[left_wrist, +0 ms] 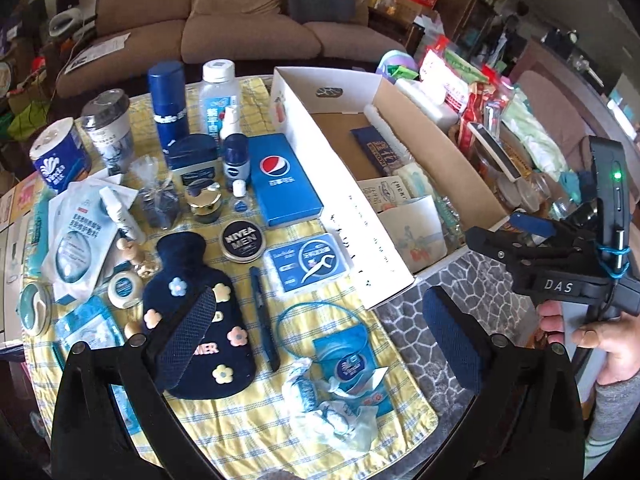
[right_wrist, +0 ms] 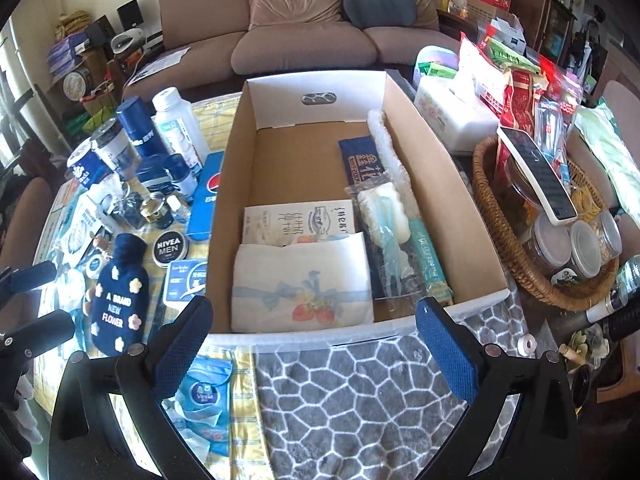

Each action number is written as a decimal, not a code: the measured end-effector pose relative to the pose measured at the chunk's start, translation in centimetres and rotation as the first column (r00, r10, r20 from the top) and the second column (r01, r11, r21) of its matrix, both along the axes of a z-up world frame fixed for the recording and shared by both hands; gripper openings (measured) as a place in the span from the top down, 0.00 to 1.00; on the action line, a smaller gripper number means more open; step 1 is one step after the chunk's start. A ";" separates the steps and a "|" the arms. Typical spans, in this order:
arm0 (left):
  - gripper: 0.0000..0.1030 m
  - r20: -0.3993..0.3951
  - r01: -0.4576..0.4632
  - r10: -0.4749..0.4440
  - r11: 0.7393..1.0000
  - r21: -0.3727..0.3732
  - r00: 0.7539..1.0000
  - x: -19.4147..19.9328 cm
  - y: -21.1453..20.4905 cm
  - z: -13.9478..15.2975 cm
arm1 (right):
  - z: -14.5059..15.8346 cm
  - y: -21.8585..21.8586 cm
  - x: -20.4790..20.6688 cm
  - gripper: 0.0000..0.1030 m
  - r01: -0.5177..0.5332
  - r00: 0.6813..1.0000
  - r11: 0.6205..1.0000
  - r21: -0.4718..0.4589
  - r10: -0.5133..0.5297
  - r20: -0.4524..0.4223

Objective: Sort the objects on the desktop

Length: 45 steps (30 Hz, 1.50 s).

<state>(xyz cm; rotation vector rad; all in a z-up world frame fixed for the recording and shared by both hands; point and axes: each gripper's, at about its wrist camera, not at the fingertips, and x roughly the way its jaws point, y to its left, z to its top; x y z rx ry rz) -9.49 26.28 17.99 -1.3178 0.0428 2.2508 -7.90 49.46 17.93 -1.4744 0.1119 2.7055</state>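
Desktop clutter, mostly blue and white toiletries, covers the yellow checked cloth [left_wrist: 248,420] on the left of the table, with a grey pebble-patterned mat [right_wrist: 360,400] spread to its right at the near edge. On the cloth lie a navy plush hot-water bottle with felt flowers [left_wrist: 200,320], a round black Nivea Men tin [left_wrist: 239,240] and a flat blue Pepsi box [left_wrist: 285,179]. Just right of them stands an open cardboard box with white outer walls [right_wrist: 448,184], already holding a folded cream cloth printed with strawberries [right_wrist: 300,280] and several packets. A brown wicker basket [right_wrist: 504,240] crowded with jars sits further right. A tan sofa [right_wrist: 304,40] fills the far wall.

The left gripper [left_wrist: 320,344] hangs spread wide and empty over the cloth; the right gripper [right_wrist: 316,344] hovers likewise parted above the mat, gripping nothing. Labels on the far bottles are too small to read, and the basket's lower contents are hidden.
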 end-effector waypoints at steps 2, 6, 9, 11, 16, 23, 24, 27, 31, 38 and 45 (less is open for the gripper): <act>0.00 -0.017 -0.015 0.015 1.000 -0.015 1.000 0.7 -2.1 0.2 | 0.4 -1.4 0.7 0.00 -0.017 1.000 1.000 -0.008 0.017 -0.011; 0.00 -0.030 -0.049 0.048 0.998 -0.036 0.998 1.8 -6.8 0.0 | 0.6 -4.6 2.0 0.00 -0.054 0.998 0.999 -0.003 0.054 -0.019; 0.00 -0.027 -0.082 0.080 0.996 -0.042 0.996 2.5 -10.4 -0.3 | 0.5 -7.1 3.0 0.00 -0.084 0.996 0.996 -0.006 0.084 -0.023; 0.00 -0.029 -0.110 0.108 0.993 -0.049 0.994 3.0 -12.9 -0.7 | 0.3 -8.8 3.7 0.00 -0.104 0.994 0.995 -0.009 0.104 -0.026; 0.00 -0.019 -0.154 0.153 0.987 -0.054 0.988 4.4 -18.1 -2.2 | -0.2 -12.8 5.4 0.00 -0.154 0.987 0.988 0.007 0.154 -0.037; 0.00 -0.002 -0.178 0.178 0.981 -0.077 0.984 6.1 -22.0 -4.9 | -1.5 -17.1 8.0 0.00 -0.190 0.980 0.982 0.022 0.191 -0.064; 0.00 0.007 -0.173 0.174 0.982 -0.074 0.985 6.3 -21.9 -5.3 | -1.9 -17.5 8.3 0.00 -0.193 0.979 0.981 0.027 0.195 -0.061; 0.00 0.034 -0.143 0.145 0.988 -0.057 0.989 6.6 -21.0 -6.1 | -3.2 -17.9 8.9 0.05 -0.197 0.979 0.980 0.022 0.198 -0.041; 0.03 0.038 -0.087 0.089 0.995 -0.038 0.995 6.8 -18.1 -6.6 | -5.2 -17.4 9.3 0.20 -0.191 0.982 0.982 -0.011 0.191 -0.007; 0.35 0.067 -0.010 0.013 0.999 -0.048 0.998 5.5 -12.1 -8.4 | -9.1 -16.1 9.3 0.55 -0.194 0.978 0.981 -0.027 0.195 0.074; 0.45 0.100 0.057 -0.049 0.995 -0.083 0.994 4.1 -6.3 -10.8 | -12.0 -15.1 8.9 0.65 -0.199 0.968 0.977 -0.073 0.208 0.142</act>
